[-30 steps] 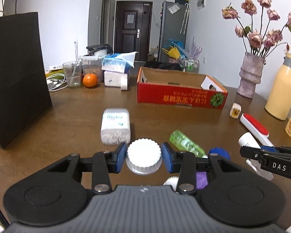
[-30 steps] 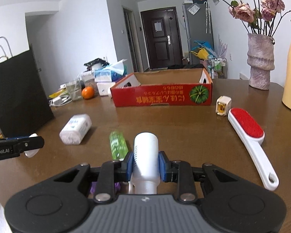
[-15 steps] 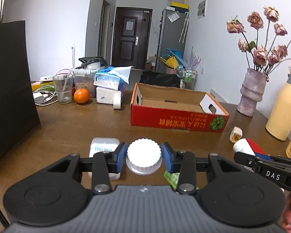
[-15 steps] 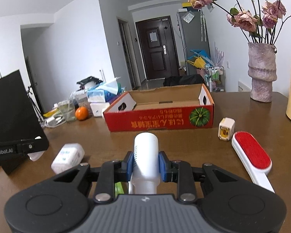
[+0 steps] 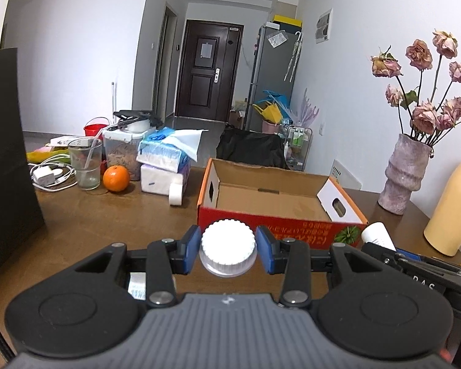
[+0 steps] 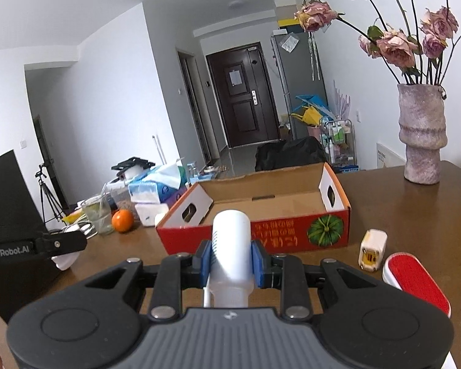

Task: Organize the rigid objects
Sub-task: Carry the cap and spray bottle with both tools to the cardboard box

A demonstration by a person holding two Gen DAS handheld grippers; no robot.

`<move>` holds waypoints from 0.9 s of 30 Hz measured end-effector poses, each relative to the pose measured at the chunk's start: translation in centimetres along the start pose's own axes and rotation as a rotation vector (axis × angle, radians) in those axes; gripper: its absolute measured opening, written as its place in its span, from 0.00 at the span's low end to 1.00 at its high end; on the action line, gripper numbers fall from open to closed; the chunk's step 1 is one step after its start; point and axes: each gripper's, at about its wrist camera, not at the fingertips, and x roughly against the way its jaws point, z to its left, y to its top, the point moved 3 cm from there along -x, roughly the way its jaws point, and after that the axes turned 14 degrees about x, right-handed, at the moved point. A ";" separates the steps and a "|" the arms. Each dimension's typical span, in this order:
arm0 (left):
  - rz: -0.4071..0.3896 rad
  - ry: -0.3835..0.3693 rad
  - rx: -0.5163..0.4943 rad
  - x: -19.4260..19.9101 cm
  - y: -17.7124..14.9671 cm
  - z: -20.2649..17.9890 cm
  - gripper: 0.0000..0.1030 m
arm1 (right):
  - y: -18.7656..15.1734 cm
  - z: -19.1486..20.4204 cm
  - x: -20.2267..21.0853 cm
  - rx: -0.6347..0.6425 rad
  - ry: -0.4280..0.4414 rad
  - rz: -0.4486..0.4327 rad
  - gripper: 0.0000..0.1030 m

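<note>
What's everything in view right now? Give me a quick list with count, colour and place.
Cardboard box: one, red outside, open, table centre.
Ridged-cap jar: one, white, in left gripper.
Bottle: one, white, in right gripper.
Lint brush: one, red and white, table right.
Small cube: one, white and yellow, beside the brush.
Orange: one, far left.
Glass: one, clear, beside the orange.
Tissue packs: two, stacked, behind the box's left end.
Vase: one, pinkish, dried roses, right.
Left gripper: shut on jar.
Right gripper: shut on bottle.

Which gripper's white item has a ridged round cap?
The left gripper: its white jar shows a ridged round lid. The right gripper clamps a smooth white cylindrical bottle.
</note>
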 end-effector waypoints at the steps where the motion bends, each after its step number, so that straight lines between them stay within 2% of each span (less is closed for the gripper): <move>1: 0.000 0.008 -0.004 -0.4 0.2 -0.2 0.40 | 0.3 0.0 -0.4 0.001 -0.003 -0.003 0.26; 12: -0.010 0.044 0.005 -5.1 2.9 -0.7 0.40 | 2.7 -0.6 -4.3 0.005 -0.047 -0.032 0.26; 27: -0.024 0.065 0.020 -11.0 5.4 -2.0 0.40 | 4.3 -3.7 -8.8 -0.006 -0.099 0.002 0.26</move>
